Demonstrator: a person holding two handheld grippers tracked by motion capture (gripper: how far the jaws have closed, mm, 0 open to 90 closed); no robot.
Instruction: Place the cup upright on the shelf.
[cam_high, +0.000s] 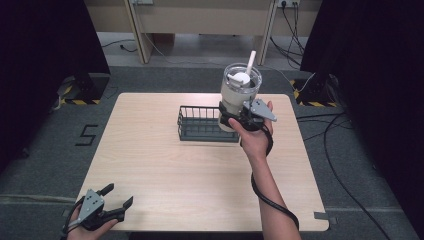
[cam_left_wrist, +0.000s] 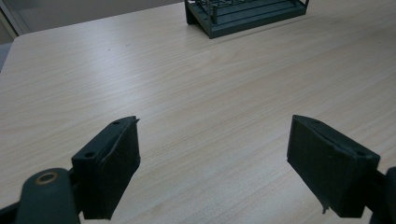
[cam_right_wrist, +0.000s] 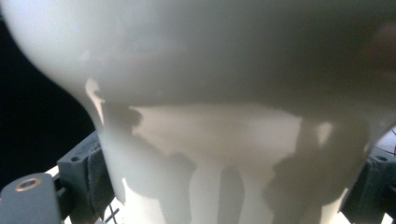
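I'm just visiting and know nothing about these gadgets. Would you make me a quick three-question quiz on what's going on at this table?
1. True or false: the right gripper is clamped on the tumbler.
2. What pokes up from the tumbler's clear lid? A) a spoon B) a white straw C) a brush
3. Fill in: the left gripper, near the table's front edge, has its jaws ____.

Key: 1. True; the tumbler is held up beside the wire basket. 2. B. 3. Open, holding nothing.
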